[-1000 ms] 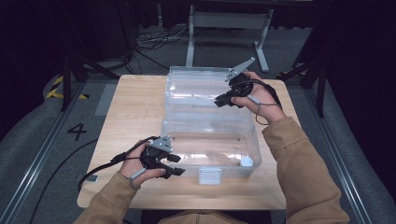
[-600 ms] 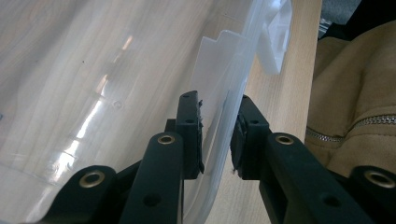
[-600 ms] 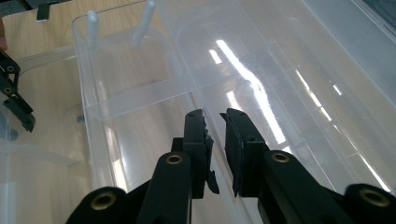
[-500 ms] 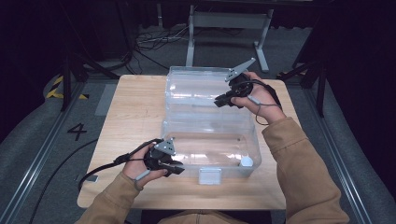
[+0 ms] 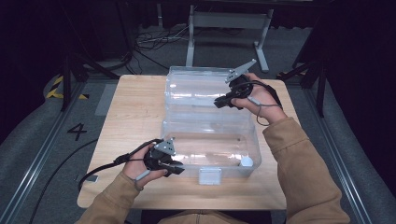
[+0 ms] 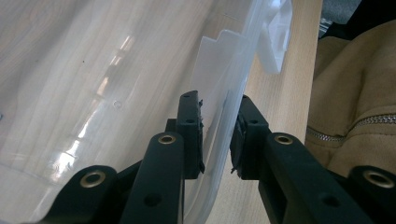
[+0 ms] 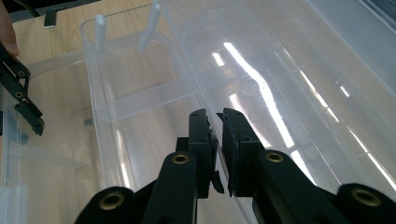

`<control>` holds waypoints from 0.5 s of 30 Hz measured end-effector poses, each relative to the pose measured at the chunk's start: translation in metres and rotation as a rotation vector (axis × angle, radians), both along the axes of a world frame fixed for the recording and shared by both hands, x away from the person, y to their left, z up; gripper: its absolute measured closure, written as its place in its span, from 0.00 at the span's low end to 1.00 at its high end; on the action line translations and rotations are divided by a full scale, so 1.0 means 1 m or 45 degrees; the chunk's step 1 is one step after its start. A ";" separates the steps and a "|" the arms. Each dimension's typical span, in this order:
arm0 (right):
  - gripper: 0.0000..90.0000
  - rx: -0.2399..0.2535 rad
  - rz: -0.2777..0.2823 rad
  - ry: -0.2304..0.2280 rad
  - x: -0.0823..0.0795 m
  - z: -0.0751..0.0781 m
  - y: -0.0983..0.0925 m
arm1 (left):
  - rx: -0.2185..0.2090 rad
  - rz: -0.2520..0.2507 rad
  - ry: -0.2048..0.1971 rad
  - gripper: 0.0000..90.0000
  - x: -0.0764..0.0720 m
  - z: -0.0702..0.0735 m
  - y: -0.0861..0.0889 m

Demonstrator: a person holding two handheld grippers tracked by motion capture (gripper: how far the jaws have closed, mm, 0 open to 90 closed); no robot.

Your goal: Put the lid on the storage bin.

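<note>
A clear plastic box point(image 5: 254, 140) lies open on the wooden table point(image 5: 135, 112), its far half point(image 5: 187, 86) folded back. My left gripper point(image 5: 180, 167) sits at the near left corner, and its jaws have just been closing. In the left gripper view the left gripper point(image 6: 217, 135) is shut on the box's front rim point(image 6: 224, 116). My right gripper point(image 5: 218, 102) is at the far half's right side, and its jaws have also just been closing. In the right gripper view the right gripper point(image 7: 217, 140) pinches a thin clear wall point(image 7: 187, 70).
A white latch point(image 5: 209, 176) hangs on the box's front wall, and a small white piece point(image 5: 246, 162) sits in its near right corner. Cables point(image 5: 154, 42) and a metal frame point(image 5: 229, 21) lie on the floor beyond the table. Floor rails point(image 5: 37, 154) run along both sides.
The left gripper's jaws have closed from wide apart onto the box's front rim. The right gripper stays at the far half with no visible shift.
</note>
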State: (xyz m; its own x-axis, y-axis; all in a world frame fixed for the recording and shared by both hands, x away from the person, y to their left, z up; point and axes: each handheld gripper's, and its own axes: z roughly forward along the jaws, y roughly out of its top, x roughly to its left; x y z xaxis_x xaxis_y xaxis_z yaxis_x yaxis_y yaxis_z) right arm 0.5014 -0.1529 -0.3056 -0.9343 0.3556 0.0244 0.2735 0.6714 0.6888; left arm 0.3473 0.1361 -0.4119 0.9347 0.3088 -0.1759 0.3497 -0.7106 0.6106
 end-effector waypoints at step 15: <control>0.93 0.000 0.018 -0.029 -0.011 0.003 -0.002 | 0.001 0.000 0.000 0.85 0.000 0.000 0.000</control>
